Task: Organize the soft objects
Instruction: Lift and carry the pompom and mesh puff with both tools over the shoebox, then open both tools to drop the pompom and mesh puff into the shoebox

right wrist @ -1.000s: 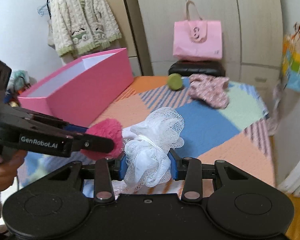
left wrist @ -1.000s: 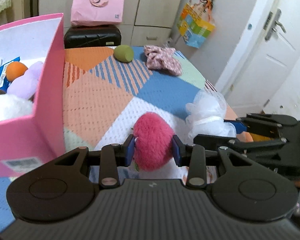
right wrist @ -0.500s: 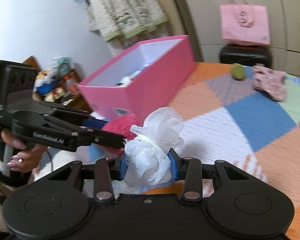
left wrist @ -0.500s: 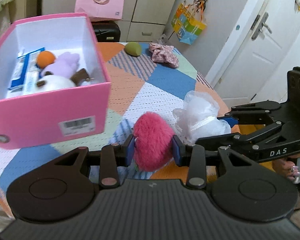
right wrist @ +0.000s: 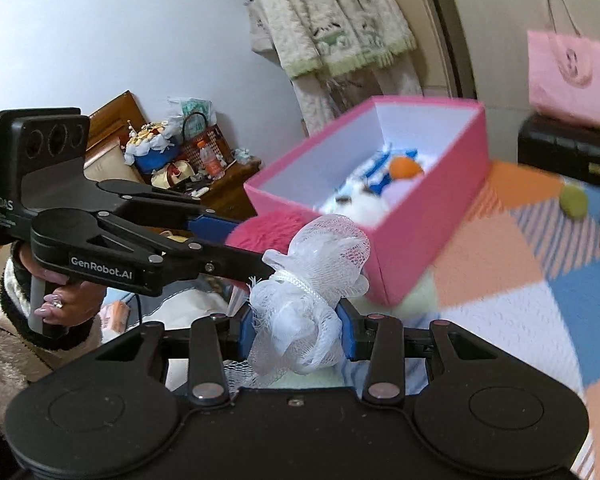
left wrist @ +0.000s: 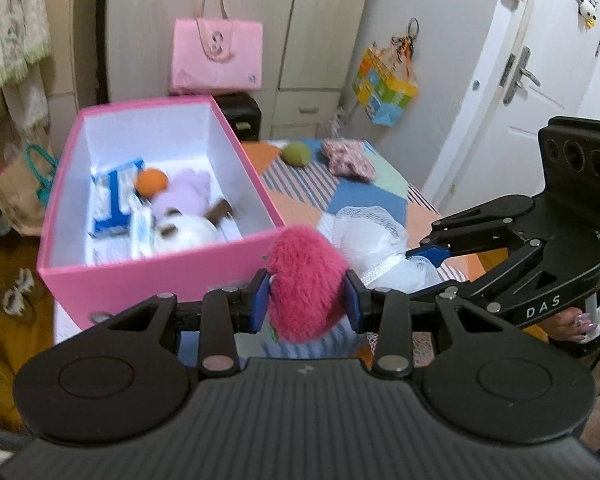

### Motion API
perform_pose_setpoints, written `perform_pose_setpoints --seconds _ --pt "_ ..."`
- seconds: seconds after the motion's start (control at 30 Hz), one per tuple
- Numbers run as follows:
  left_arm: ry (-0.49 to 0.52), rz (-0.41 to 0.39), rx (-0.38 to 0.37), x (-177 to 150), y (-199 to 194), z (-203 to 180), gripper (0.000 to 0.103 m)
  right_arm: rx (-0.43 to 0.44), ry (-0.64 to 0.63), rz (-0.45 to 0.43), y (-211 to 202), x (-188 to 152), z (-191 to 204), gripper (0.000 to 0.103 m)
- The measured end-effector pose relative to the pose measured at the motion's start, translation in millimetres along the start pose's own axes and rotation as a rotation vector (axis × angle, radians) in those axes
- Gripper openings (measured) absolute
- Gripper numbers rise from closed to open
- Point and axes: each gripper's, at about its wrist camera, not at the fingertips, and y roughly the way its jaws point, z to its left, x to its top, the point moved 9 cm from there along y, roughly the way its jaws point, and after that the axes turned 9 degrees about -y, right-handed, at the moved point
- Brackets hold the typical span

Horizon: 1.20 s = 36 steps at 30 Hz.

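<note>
1. I see a table (left wrist: 364,196) covered by a cloth of orange, blue, white and pale green patches, some of them striped.
2. A pink box (left wrist: 204,268) stands open on the table's left side; its inside walls are white.
3. At the table's far end lies a green ball (left wrist: 296,154).
4. Just beside the ball, to its right, lies a crumpled pink floral fabric piece (left wrist: 348,159); I cannot tell whether the two touch.
5. Seen from my right wrist camera, the box rests on the orange and pale green patches.
</note>
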Motion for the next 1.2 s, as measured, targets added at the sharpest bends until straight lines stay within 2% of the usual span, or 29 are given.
perform_pose_setpoints --seconds 0.27,0.6,0.8,0.97,1.2 --pt "-0.043 -0.084 0.017 31 -3 29 0.037 -0.013 -0.035 -0.052 20 37 -6 0.048" --pt "-0.076 -0.144 0.044 72 10 67 0.037 -0.016 -0.012 -0.065 54 76 -34 0.049" --pt "-0.096 -0.156 0.09 92 34 92 0.037 -0.069 -0.044 -0.042 81 94 -52 0.049" --pt "-0.047 -0.171 0.199 94 51 105 0.037 -0.097 -0.077 0.009 107 96 -62 0.049" --pt "-0.044 -0.138 0.221 90 68 113 0.037 -0.135 -0.118 0.069 124 90 -65 0.049"
